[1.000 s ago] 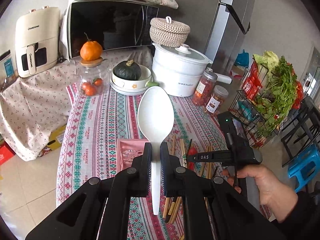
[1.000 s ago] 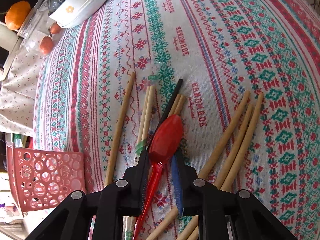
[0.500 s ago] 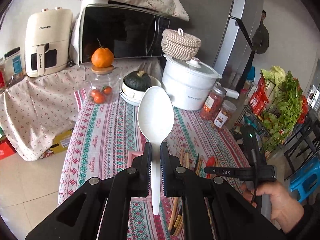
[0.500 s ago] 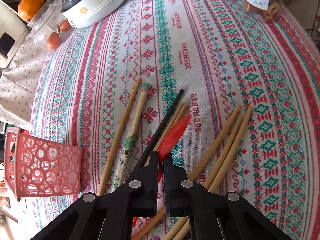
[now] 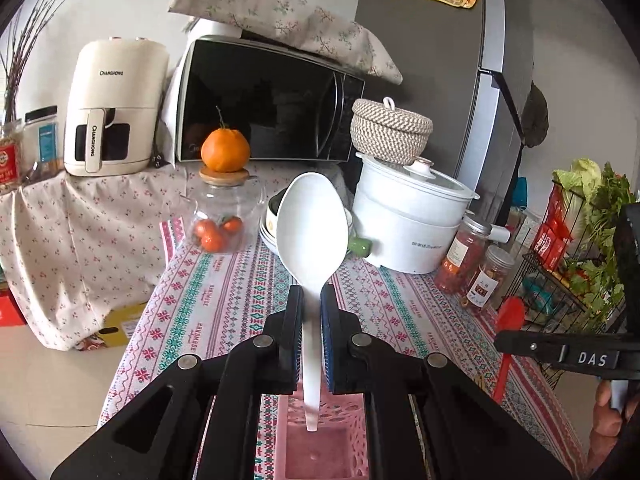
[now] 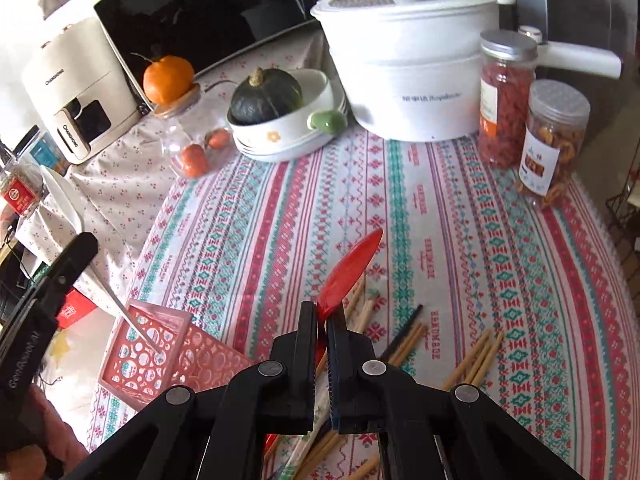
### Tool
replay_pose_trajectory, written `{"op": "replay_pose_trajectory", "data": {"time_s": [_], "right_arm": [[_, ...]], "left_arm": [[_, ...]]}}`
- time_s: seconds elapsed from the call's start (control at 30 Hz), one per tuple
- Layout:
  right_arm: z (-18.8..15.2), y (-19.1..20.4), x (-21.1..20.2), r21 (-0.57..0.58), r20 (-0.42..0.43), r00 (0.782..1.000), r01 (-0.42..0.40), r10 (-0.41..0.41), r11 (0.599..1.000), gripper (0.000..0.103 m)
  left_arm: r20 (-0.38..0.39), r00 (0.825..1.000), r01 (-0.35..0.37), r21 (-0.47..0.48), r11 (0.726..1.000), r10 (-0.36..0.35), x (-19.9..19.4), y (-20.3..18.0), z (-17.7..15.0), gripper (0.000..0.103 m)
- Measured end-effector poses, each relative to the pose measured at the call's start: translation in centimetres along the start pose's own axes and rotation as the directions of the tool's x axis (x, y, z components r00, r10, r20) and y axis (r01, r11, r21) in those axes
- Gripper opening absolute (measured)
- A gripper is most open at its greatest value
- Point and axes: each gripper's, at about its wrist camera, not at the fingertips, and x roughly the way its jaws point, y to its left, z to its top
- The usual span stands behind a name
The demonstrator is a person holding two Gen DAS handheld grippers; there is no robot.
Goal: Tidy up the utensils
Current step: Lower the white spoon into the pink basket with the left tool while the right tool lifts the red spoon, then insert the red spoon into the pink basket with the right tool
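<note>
My left gripper (image 5: 311, 300) is shut on the handle of a large white spoon (image 5: 312, 228), bowl up. The handle's tip reaches down into a pink perforated basket (image 5: 316, 448) right below. In the right wrist view the same white spoon (image 6: 64, 204) slants into that basket (image 6: 160, 356) at the lower left. My right gripper (image 6: 322, 316) is shut on a red plastic spoon (image 6: 352, 268), lifted off the cloth with its bowl pointing up and away. That red spoon (image 5: 510, 316) also shows at the right of the left wrist view. Several wooden chopsticks (image 6: 472, 364) and a black one (image 6: 402, 332) lie on the patterned tablecloth (image 6: 480, 240).
At the table's far end stand a white pot (image 6: 412, 60), two jars (image 6: 504, 100), a bowl holding a dark squash (image 6: 266, 96) and a glass jar (image 5: 226, 216) topped by an orange. A microwave (image 5: 264, 104) and air fryer (image 5: 114, 108) sit behind. A vegetable rack (image 5: 580, 240) stands right.
The right gripper closed on the red spoon and lifted it off the chopstick pile. The left gripper carried the white spoon down until its handle tip entered the pink basket.
</note>
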Motion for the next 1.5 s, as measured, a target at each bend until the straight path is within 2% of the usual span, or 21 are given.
{"op": "replay_pose_trajectory", "data": {"time_s": [0.23,0.27,0.37,0.4,0.53,0.6,0.67,0.83,1.03,1.3,1.4,1.47,1.5], "right_arm": [[0.8,1.1,-2.2,-0.028,0.125,0.992,0.017,-0.014,0.999,0.003],[0.9,1.5,-2.7,-0.033,0.145,0.989,0.010,-0.005,0.999,0.004],[1.1,3.2,-4.4,-0.071,0.223,0.975,0.005,0.011,0.997,0.004],[1.2,3.9,-4.9,-0.084,0.249,0.968,0.001,0.020,0.996,0.004],[1.8,6.5,-6.2,-0.140,0.339,0.940,0.021,0.028,0.990,0.004],[2.0,7.5,-6.3,-0.159,0.378,0.925,0.038,0.025,0.987,0.004],[2.3,8.3,-5.9,-0.182,0.408,0.913,0.067,0.014,0.981,0.004],[1.7,9.8,-3.9,-0.225,0.443,0.896,0.110,0.001,0.968,0.004],[0.4,11.3,-1.4,-0.301,0.423,0.906,0.146,-0.005,0.942,0.004],[0.2,10.8,-0.4,-0.301,0.364,0.931,0.089,0.028,0.949,0.005],[0.5,10.4,-0.5,-0.287,0.334,0.941,0.044,0.057,0.957,0.017],[0.6,10.2,-1.0,-0.273,0.323,0.943,0.008,0.084,0.962,0.041],[0.6,10.1,-1.3,-0.268,0.319,0.942,-0.012,0.101,0.963,0.043]], "left_arm": [[-0.058,0.998,0.010,0.006,1.000,-0.010,0.3,-0.1,-0.5,0.011],[-0.072,0.997,0.016,0.012,1.000,-0.015,0.2,-0.2,-0.5,0.017],[-0.096,0.995,0.028,0.014,1.000,-0.027,-0.8,-0.5,-0.3,0.046],[-0.096,0.995,0.026,0.014,1.000,-0.024,-1.3,-0.5,-0.1,0.050],[-0.145,0.989,-0.038,0.022,0.999,0.041,-3.0,0.0,0.7,0.051],[-0.192,0.977,-0.083,0.028,0.996,0.087,-3.7,0.5,1.0,0.060],[-0.252,0.959,-0.122,0.050,0.991,0.131,-4.1,0.9,0.9,0.066],[-0.340,0.916,-0.192,0.097,0.977,0.214,-4.3,1.7,-0.4,0.069],[-0.387,0.896,-0.193,0.100,0.976,0.217,-3.5,2.4,-1.4,0.069],[-0.404,0.892,-0.175,0.107,0.979,0.204,-2.9,2.1,-1.5,0.069],[-0.400,0.894,-0.172,0.107,0.979,0.201,-3.1,2.0,-1.5,0.069],[-0.400,0.896,-0.167,0.107,0.980,0.196,-3.3,1.9,-1.5,0.069],[-0.400,0.896,-0.162,0.104,0.981,0.191,-3.4,1.8,-1.5,0.070]]}}
